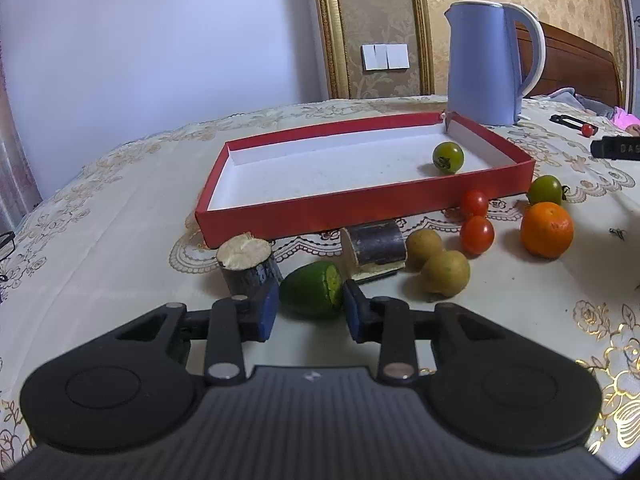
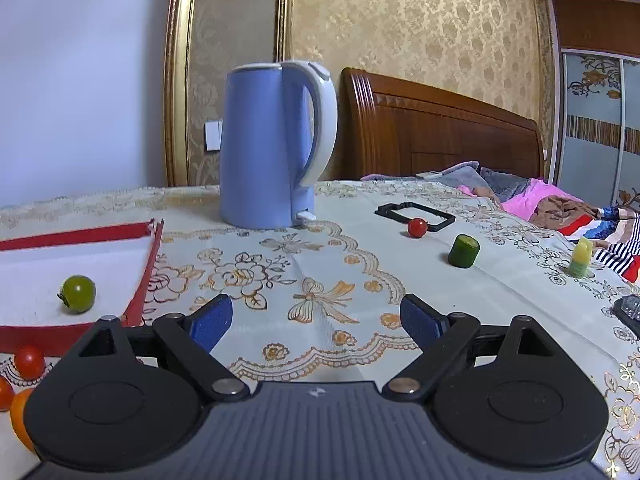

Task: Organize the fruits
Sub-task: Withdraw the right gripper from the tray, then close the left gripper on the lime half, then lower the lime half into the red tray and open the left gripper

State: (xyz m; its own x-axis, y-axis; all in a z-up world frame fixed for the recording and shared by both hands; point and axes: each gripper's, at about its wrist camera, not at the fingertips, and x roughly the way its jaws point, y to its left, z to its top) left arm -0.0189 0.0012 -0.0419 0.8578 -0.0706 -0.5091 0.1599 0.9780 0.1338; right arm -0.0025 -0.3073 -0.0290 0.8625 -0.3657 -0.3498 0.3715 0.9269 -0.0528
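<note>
A red tray (image 1: 320, 208) with a white inside holds one green tomato (image 1: 448, 157); the tray also shows in the right wrist view (image 2: 140, 280), with the tomato (image 2: 78, 293). In front of the tray lie a cut green cucumber piece (image 1: 310, 294), two sugarcane pieces (image 1: 244, 264) (image 1: 376, 244), two yellow-brown fruits (image 1: 444, 272), two red tomatoes (image 1: 476, 234), a green tomato (image 1: 545, 189) and an orange (image 1: 546, 229). My left gripper (image 1: 310, 314) is open, its pads either side of the cucumber piece. My right gripper (image 2: 316, 320) is open and empty over the tablecloth.
A blue kettle (image 2: 272, 148) stands behind the tray. To the right lie a red tomato (image 2: 417, 227) by a black frame (image 2: 416, 212), a cucumber piece (image 2: 463, 251) and a small yellow-green piece (image 2: 581, 258). Bedding lies at the far right.
</note>
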